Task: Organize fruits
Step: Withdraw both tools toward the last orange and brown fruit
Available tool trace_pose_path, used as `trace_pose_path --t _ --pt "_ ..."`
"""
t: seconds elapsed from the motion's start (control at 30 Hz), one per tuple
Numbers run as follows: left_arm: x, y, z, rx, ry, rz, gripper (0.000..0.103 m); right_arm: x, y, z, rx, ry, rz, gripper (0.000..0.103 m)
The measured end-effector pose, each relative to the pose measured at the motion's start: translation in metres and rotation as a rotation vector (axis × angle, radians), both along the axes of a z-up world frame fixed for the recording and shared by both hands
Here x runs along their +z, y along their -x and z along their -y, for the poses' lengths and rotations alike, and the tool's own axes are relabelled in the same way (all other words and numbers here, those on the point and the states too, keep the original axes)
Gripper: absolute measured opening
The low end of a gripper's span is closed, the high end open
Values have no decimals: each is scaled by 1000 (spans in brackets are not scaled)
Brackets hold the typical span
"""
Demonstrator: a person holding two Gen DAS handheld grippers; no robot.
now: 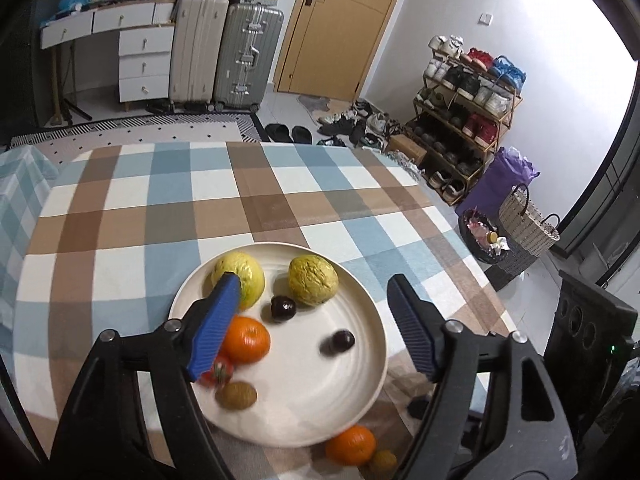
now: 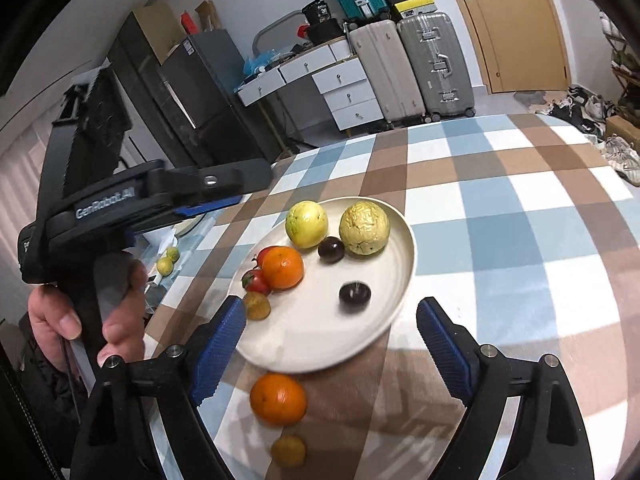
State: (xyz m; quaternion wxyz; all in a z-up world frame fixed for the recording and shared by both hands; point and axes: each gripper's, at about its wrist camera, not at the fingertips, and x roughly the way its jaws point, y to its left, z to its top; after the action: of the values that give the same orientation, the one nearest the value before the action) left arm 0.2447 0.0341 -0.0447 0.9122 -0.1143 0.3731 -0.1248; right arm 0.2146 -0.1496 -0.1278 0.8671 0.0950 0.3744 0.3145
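Both tools are hovering spread wide over the checkered counter (image 1: 160, 200), pinching nothing: the left tool (image 1: 312, 304) above the cream plate (image 1: 352, 392), the right tool (image 2: 332, 320) near the plate's front rim. The plate is carrying two yellow-green guavas (image 2: 306, 224), two dark plums (image 2: 354, 297), an orange (image 2: 282, 267), red tomatoes (image 2: 256, 280) and a brownish kiwi (image 2: 257, 305). A second orange (image 2: 278, 399) and a small brownish fruit (image 2: 289, 451) are lying on the counter just beside the plate's front edge.
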Motion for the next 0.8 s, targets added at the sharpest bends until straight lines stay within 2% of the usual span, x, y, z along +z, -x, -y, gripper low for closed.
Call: trace_pose_path --t 0.07,0.33,0.53,0.8 --pt "4 17 0 7 -5 5 81 4 8 3 -3 -4 7 92" --pt "8 84 9 24 -45 37 84 17 44 19 -40 14 55 98" --pt "7 120 14 41 -50 48 99 23 67 30 -72 17 73 100" --pt "-6 158 14 77 -75 53 102 23 99 31 -75 36 98 102"
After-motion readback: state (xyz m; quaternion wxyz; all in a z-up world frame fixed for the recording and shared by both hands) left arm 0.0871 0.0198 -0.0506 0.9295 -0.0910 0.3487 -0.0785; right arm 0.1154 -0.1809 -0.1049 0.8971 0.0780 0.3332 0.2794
